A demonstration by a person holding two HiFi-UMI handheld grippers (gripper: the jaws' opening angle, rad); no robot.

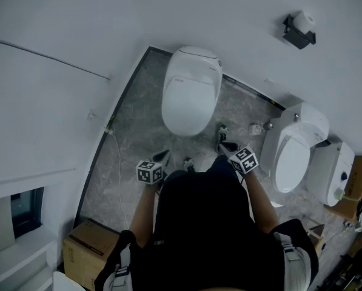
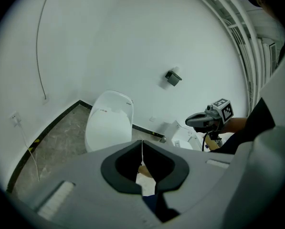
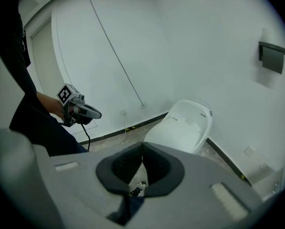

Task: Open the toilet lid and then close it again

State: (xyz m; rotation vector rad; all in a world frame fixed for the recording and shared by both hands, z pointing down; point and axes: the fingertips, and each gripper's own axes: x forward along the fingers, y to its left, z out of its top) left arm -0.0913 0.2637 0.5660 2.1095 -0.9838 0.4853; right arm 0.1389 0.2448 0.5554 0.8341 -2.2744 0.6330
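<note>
**Lid down, both hand-held grippers short of it**

The toilet lid [image 1: 190, 96] lies flat and closed on the white toilet [image 1: 196, 56], which stands on the grey marbled floor [image 1: 132, 132] with its back against the white wall, straight ahead of the person; nothing touches it. The opening step has not begun, by my reading; this is the approach.

The left hand-held gripper [image 1: 164, 156] hangs near the front of the bowl, on its left side, apart from it; its own view shows the two jaws pressed together with nothing between them. The right hand-held gripper [image 1: 224, 145] is on the other side of the bowl's front, also apart from it; its jaws likewise meet, and it is empty.

The next move likely calls for one hand-held gripper to reach the lid's front edge, either parting its jaws to pinch the rim or slipping the closed tips beneath it, then swinging the lid up and back on its hinge; the smooth rounded shell probably offers little purchase, so a slip is the risk.

A small dark mark sits near the lid's hinge end, and another on the rear housing; both are too small to read. The cubes on the hand-held grippers carry black-and-white square patterns, not words.

Further out, a second toilet [image 1: 293, 156] stands at the right; a paper holder [image 1: 299, 32] hangs on the wall; a cardboard box [image 1: 87, 253] sits at lower left.
</note>
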